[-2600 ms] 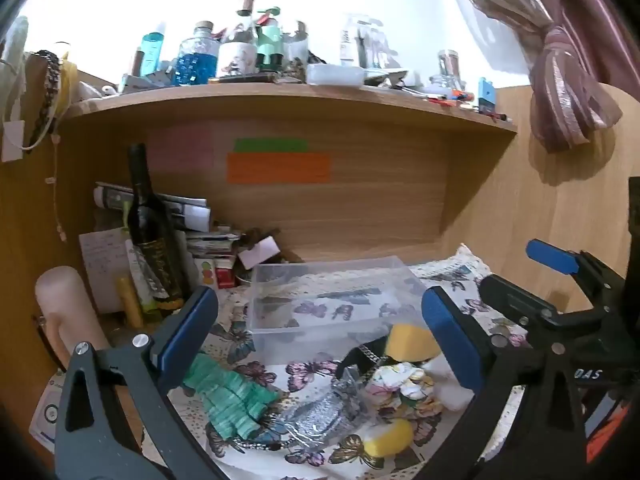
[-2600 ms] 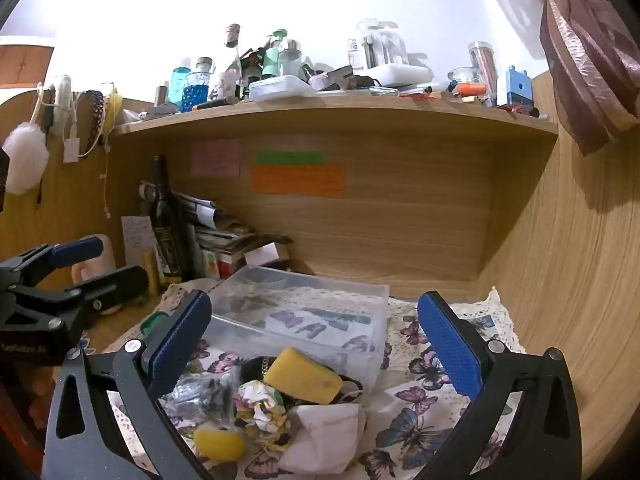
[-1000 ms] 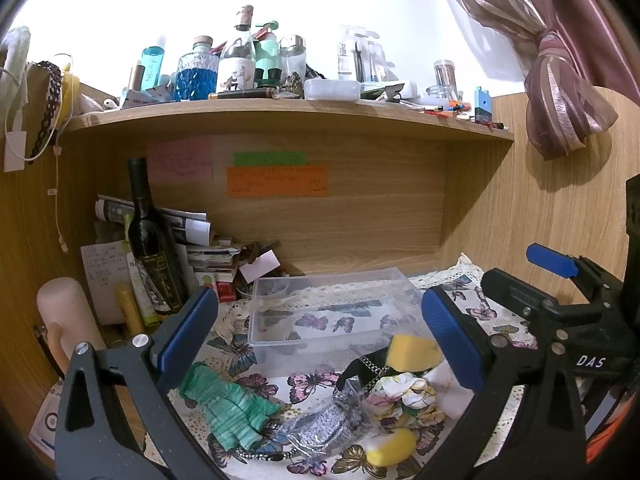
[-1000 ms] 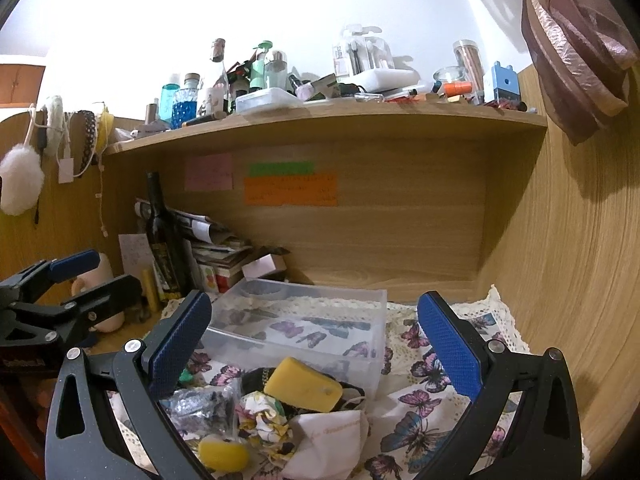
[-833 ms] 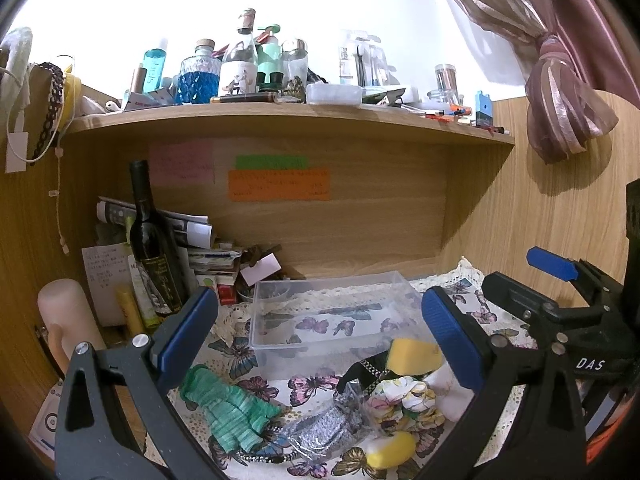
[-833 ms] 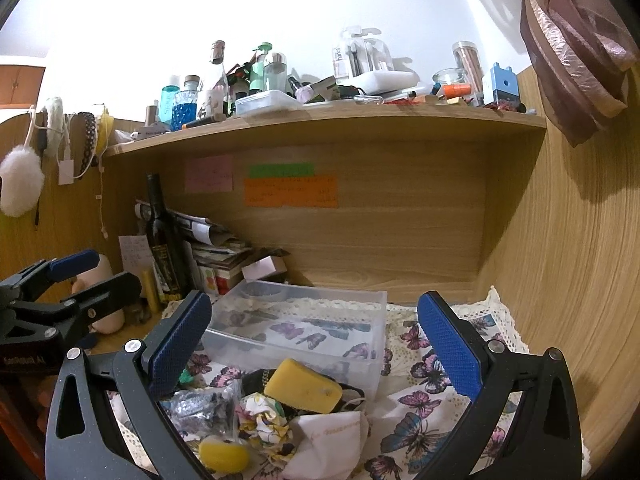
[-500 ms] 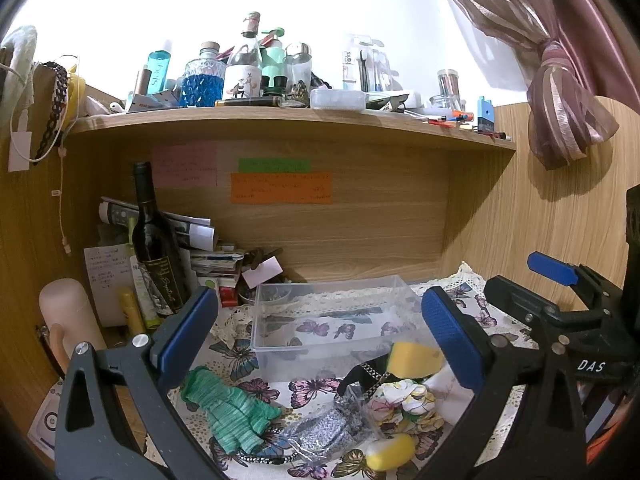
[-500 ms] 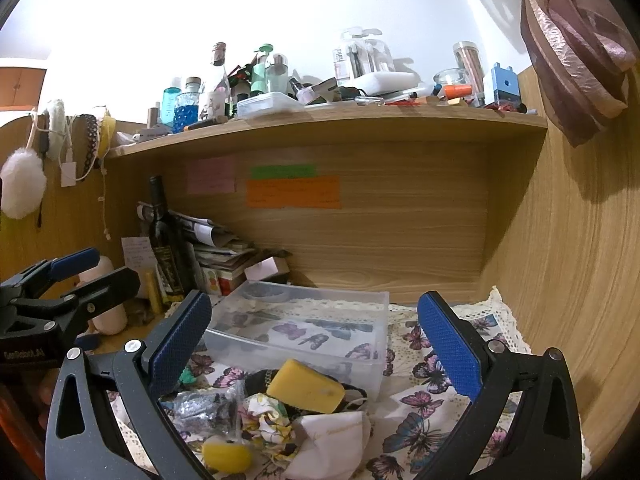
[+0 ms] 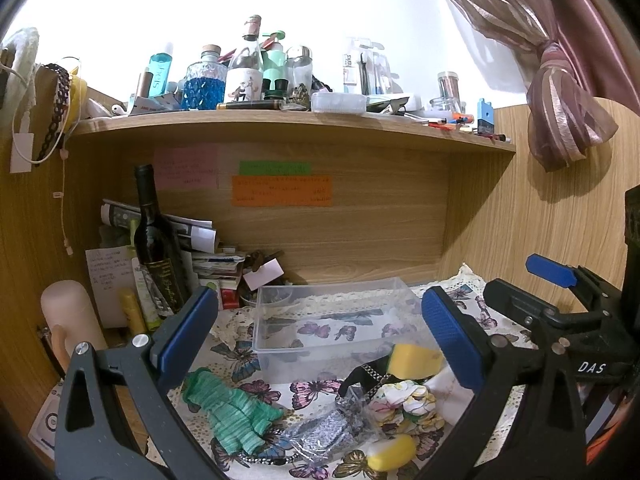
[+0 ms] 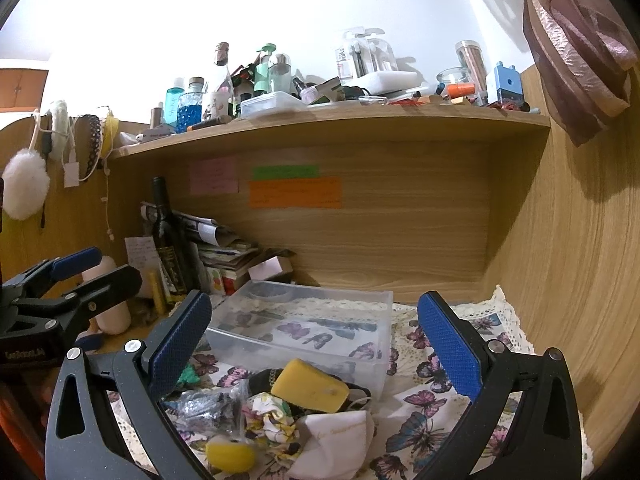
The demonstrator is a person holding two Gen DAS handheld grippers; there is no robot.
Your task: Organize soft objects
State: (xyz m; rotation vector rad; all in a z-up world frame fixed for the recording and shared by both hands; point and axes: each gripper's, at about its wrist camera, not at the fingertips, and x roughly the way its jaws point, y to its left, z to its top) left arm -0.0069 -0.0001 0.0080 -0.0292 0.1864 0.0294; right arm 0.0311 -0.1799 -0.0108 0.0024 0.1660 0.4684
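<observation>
Both wrist cams face desk nook, share clear bin (image 9: 328, 320).

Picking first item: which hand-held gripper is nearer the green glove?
Left. The left hand-held gripper hovers open just above the glove; the right hand-held gripper is farther right, over the sponge.

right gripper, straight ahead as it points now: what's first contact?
Probably the clear bin: it sits centred between the open right gripper's fingers. The yellow sponge lies nearer but lower, so a slightly downward path would meet it first. Depth is unclear.
</observation>
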